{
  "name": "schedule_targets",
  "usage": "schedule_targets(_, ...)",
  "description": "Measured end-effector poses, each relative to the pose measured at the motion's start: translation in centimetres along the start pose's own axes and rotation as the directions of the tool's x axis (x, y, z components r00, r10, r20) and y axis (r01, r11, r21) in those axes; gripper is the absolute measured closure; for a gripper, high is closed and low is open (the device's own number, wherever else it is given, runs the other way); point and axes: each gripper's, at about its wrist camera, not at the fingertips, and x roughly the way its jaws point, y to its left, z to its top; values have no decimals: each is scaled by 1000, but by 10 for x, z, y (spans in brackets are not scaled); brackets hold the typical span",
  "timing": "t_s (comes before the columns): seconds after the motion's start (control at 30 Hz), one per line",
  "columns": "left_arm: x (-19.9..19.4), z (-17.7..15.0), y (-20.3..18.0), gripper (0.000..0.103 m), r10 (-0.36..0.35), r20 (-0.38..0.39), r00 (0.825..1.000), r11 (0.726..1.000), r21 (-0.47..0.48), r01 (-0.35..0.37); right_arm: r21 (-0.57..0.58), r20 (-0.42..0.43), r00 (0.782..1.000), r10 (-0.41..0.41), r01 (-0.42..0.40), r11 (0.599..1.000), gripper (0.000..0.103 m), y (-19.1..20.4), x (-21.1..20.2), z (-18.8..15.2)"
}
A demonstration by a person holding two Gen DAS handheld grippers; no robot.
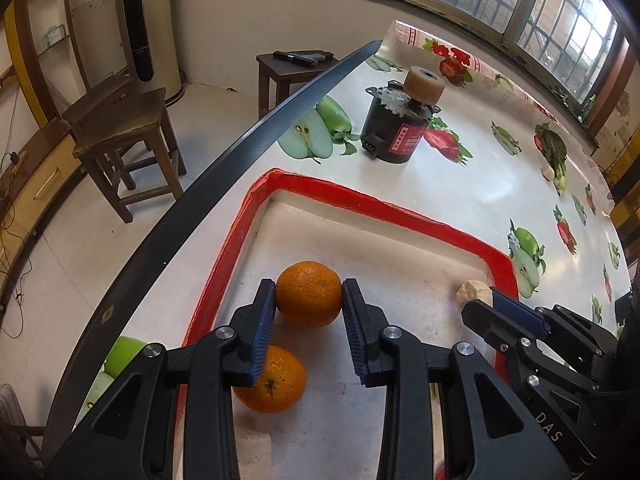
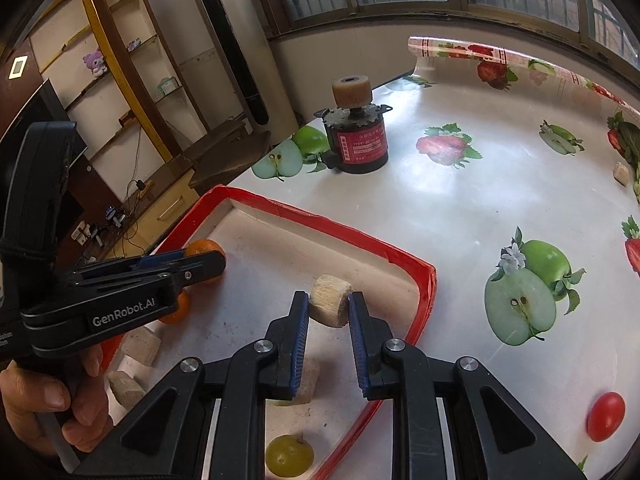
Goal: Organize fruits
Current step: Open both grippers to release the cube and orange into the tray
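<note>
My left gripper (image 1: 309, 294) is shut on an orange (image 1: 309, 294) over the white tray with a red rim (image 1: 360, 194). A second orange (image 1: 276, 380) lies in the tray just below it. My right gripper (image 2: 329, 305) is shut on a beige fruit chunk (image 2: 330, 305) above the tray's right side (image 2: 424, 292). The left gripper (image 2: 196, 260) also shows in the right wrist view with its orange (image 2: 204, 248). The right gripper's tip (image 1: 480, 312) with the chunk (image 1: 474, 293) shows in the left wrist view.
Several beige chunks (image 2: 140, 344) and a yellow-green fruit (image 2: 289, 456) lie in the tray. A red tomato (image 2: 606, 416) lies on the fruit-print tablecloth (image 2: 460, 208). A black motor with a beige roller (image 1: 396, 120) stands behind the tray. The table edge (image 1: 192, 208) runs left; stools (image 1: 128, 140) stand beyond.
</note>
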Motion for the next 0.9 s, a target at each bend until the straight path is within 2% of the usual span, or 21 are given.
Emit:
schedule_targets(0.17, 2, -3, -3, 69, 7, 6, 1000, 1000, 12, -7, -19, -36, 999, -10, 10, 1000, 80, 1, 12, -1)
schedule_targets(0.27, 4, -6, -4, 61, 24, -1, 1000, 1000, 16, -24, -24, -35, 999, -16, 16, 1000, 78, 1, 13, -4)
schedule_targets(0.33, 3, -7, -2, 60, 17, -3, 1000, 1000, 8, -17, -24, -26, 999, -20, 20, 1000, 77, 1, 10, -5)
schedule_targets(0.37, 1, -7, -1, 60, 17, -1, 1000, 1000, 3, -17, -26, -18, 999, -26, 26, 999, 73, 1, 8, -5)
schedule_targets(0.47, -5, -10, -1, 48, 32, 10, 999, 999, 3, -32, -25, 2, 1000, -23, 23, 999, 55, -1, -1, -7)
schedule_targets(0.5, -9, -11, 0, 48, 37, 18, 999, 999, 4, -37, -17, 10, 1000, -16, 16, 1000, 53, -2, -5, -7)
schedule_targets(0.6, -17, -14, -2, 48, 36, 29, 999, 999, 6, -36, 1, 29, 1000, 7, -7, 1000, 53, -5, -20, -8)
schedule_targets(0.9, -44, -31, -19, 48, 7, 51, 999, 999, 33, -9, 20, 107, 994, 8, -10, 1000, 53, -12, -75, -25)
